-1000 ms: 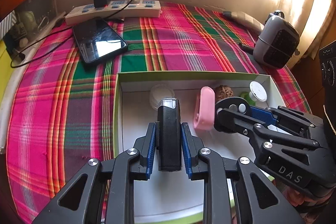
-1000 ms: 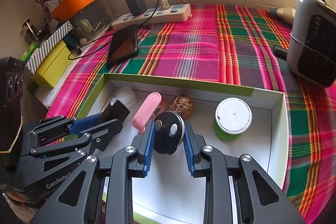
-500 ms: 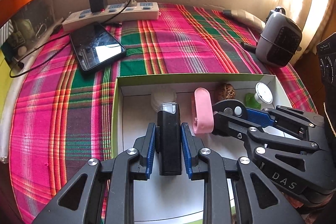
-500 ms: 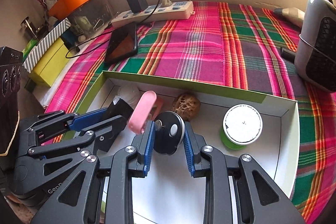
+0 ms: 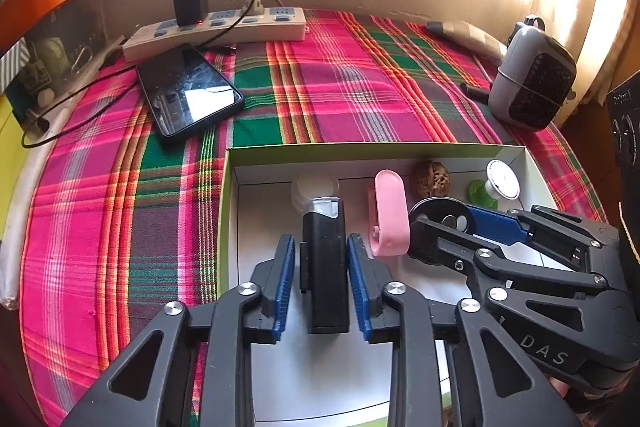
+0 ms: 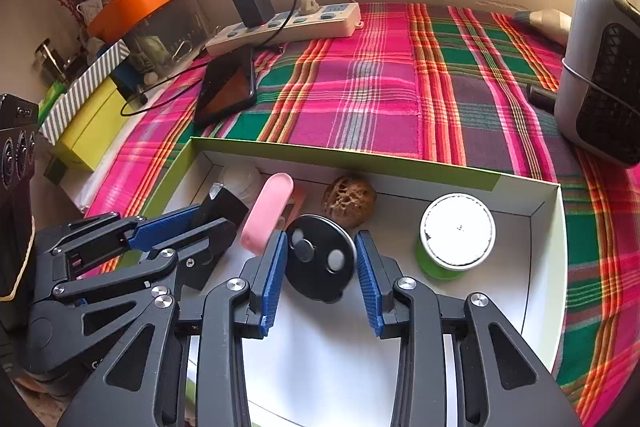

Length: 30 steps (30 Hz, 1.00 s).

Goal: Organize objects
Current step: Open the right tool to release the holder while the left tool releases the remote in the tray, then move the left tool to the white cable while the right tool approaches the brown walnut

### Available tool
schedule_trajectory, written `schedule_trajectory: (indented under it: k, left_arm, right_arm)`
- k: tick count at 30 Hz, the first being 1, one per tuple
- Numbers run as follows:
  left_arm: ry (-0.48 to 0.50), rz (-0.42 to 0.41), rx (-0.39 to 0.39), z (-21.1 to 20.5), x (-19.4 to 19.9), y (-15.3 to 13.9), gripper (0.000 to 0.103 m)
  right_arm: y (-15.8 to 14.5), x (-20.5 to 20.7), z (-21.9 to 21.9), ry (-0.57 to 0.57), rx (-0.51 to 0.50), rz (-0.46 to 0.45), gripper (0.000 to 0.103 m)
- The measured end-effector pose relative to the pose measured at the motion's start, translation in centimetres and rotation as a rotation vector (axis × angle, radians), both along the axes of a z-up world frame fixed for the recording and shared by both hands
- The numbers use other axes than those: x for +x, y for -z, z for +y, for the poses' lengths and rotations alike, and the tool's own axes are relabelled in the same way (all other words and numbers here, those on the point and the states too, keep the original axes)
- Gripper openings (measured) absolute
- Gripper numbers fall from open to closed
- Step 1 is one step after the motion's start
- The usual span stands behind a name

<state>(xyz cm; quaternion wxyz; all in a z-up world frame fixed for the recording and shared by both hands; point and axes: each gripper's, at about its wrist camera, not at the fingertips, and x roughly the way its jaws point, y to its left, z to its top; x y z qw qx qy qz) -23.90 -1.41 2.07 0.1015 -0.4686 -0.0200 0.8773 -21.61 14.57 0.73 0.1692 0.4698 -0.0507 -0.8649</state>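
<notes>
**Cardboard tray and contents**

Green-rimmed white box (image 5: 400,149) on plaid cloth (image 5: 340,87). Inside, largest first: pink case (image 5: 390,213); black rectangular device (image 5: 325,267) between left gripper (image 5: 322,283) fingers, pads parted, gaps either side; black disc (image 6: 320,261) between right gripper (image 6: 322,279) fingers, likewise unclamped; green white-capped jar (image 6: 456,235); walnut (image 6: 348,201).

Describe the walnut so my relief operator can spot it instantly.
Find the green-edged white box on the plaid cloth. Along its far wall, the walnut sits between the pink case and the white-lidded green jar. It is the only brown, wrinkled, rounded thing there.
</notes>
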Motion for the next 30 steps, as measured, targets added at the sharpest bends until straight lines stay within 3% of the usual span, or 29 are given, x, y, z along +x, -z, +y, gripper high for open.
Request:
schedule_trajectory:
  k: [5,9,30]
  left_arm:
    - [-0.007,0.002,0.011,-0.3,0.4,-0.2,0.029]
    - [-0.009,0.006,0.010,-0.4,0.8,-0.4,0.032]
    - [-0.031,0.064,0.025,-1.7,5.2,-2.8,0.034]
  right_arm:
    - [-0.2,0.2,0.0,0.014,0.008,0.007,0.037]
    - [-0.5,0.5,0.4,0.029,0.005,0.016,0.049]
    - [-2.5,4.1,1.3,0.074,-0.019,0.066,0.049]
